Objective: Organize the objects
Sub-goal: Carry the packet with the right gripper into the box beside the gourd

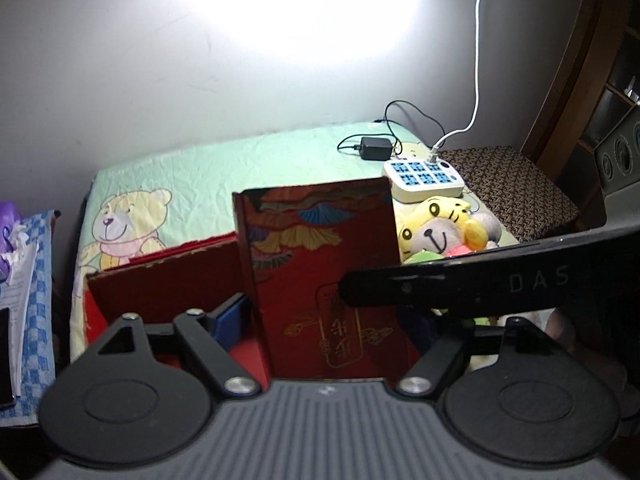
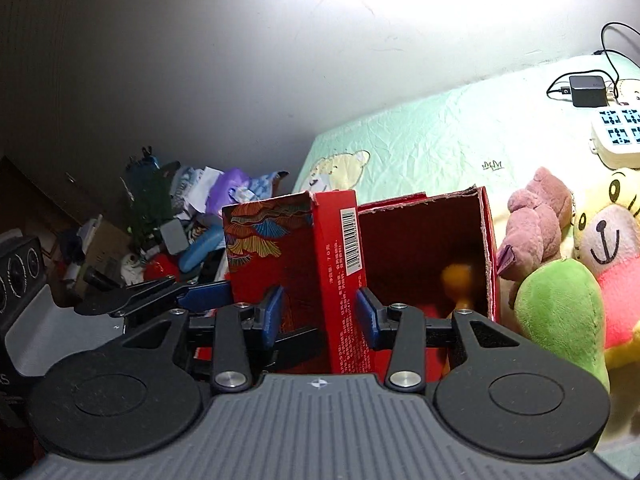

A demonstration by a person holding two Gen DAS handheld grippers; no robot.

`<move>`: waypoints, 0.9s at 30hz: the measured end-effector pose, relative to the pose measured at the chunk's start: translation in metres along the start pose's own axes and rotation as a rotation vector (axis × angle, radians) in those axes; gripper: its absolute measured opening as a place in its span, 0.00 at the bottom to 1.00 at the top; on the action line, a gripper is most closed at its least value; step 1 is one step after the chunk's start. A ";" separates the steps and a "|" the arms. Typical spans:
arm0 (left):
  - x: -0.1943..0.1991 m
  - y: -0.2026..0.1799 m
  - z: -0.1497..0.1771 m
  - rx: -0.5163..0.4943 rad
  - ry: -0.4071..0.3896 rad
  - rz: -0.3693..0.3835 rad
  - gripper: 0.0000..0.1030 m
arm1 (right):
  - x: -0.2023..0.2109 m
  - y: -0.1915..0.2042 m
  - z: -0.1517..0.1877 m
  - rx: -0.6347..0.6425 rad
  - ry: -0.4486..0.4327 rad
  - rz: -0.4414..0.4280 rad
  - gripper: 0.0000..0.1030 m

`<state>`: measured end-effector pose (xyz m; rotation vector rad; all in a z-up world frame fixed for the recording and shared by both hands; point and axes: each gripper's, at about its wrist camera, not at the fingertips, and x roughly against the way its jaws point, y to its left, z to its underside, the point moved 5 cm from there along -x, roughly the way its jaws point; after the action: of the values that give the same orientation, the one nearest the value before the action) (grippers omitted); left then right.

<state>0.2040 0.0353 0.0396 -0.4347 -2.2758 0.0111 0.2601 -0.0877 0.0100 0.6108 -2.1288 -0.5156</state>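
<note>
Blown-out glare on wall (image 1: 292,4), dim vignetted corners, fisheye bending

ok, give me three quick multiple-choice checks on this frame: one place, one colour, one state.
1. Where is the orange object?
A. On the sheet by the power strip
B. Inside the open red carton
C. On top of a plush toy

2. What colour are the power strip's socket faces?
A. Blue
B. Red
C. Yellow

3. What state is the patterned red box in?
A. Lying flat on the sheet
B. Dropped into the carton
C. Gripped by both grippers

Answers:
1. B: the orange object sits within the walls of the open red carton.
2. A: the white power strip has blue faces.
3. C: the patterned red box stands between the pads of the left gripper and the right gripper.
</note>
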 end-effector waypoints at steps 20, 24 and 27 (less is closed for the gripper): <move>-0.109 0.039 0.047 0.157 0.347 0.069 0.77 | -0.074 -0.029 0.021 0.002 0.321 0.212 0.46; -0.112 0.041 0.048 0.172 0.377 0.073 0.77 | -0.077 -0.031 0.020 0.001 0.331 0.230 0.47; -0.113 0.040 0.049 0.167 0.401 0.067 0.76 | -0.078 -0.032 0.021 0.008 0.335 0.255 0.45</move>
<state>0.2507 0.0435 -0.0810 -0.3857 -1.8487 0.1355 0.2917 -0.0641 -0.0670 0.3901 -1.8540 -0.2439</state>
